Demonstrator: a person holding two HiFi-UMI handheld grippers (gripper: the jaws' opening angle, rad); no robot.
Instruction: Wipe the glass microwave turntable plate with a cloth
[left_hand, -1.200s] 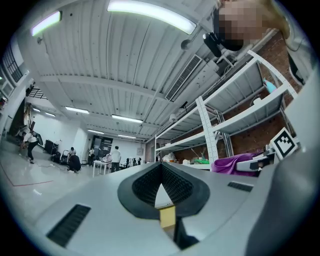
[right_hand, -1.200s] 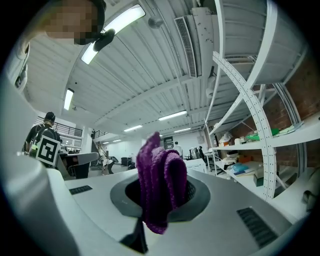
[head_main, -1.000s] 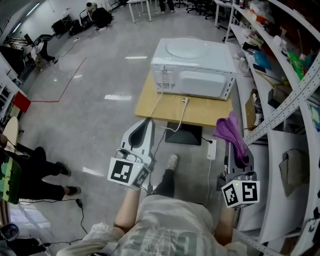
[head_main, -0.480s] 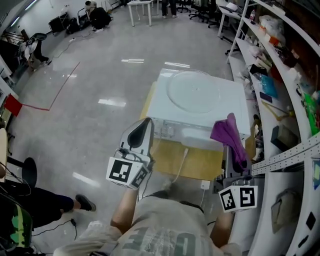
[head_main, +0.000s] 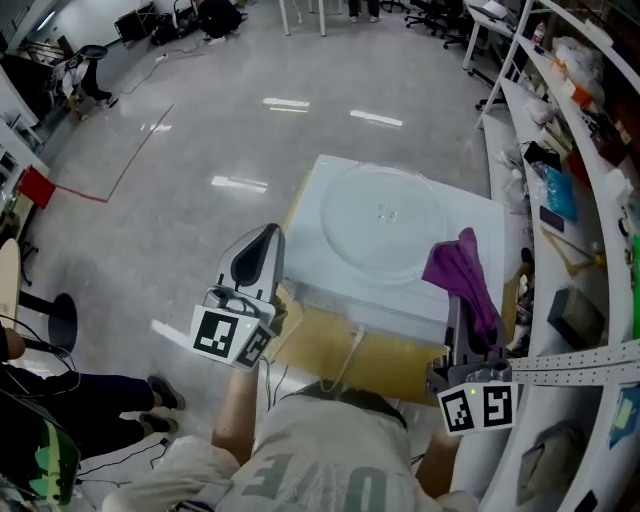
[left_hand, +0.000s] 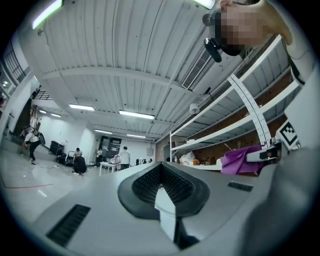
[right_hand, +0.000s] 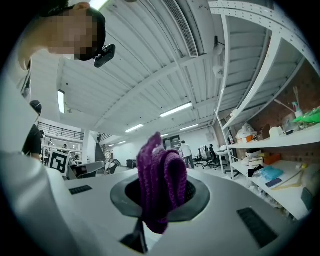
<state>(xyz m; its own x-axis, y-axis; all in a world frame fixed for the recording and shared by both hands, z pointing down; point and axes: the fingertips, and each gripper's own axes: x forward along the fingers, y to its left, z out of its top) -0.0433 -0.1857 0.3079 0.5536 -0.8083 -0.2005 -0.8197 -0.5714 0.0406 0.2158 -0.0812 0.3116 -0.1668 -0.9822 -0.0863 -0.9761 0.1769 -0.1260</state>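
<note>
On top of the white microwave oven (head_main: 415, 300), a clear round glass turntable plate (head_main: 385, 220) lies flat.
A crumpled purple cloth (head_main: 462, 272) is clamped upright in the right tongs (head_main: 466, 322); the left tongs (left_hand: 160, 189) are pressed together, empty.

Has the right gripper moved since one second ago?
Yes. The right gripper with the cloth moved forward. Then it was short of the table; now it reaches over the microwave, beside the glass plate.
</note>
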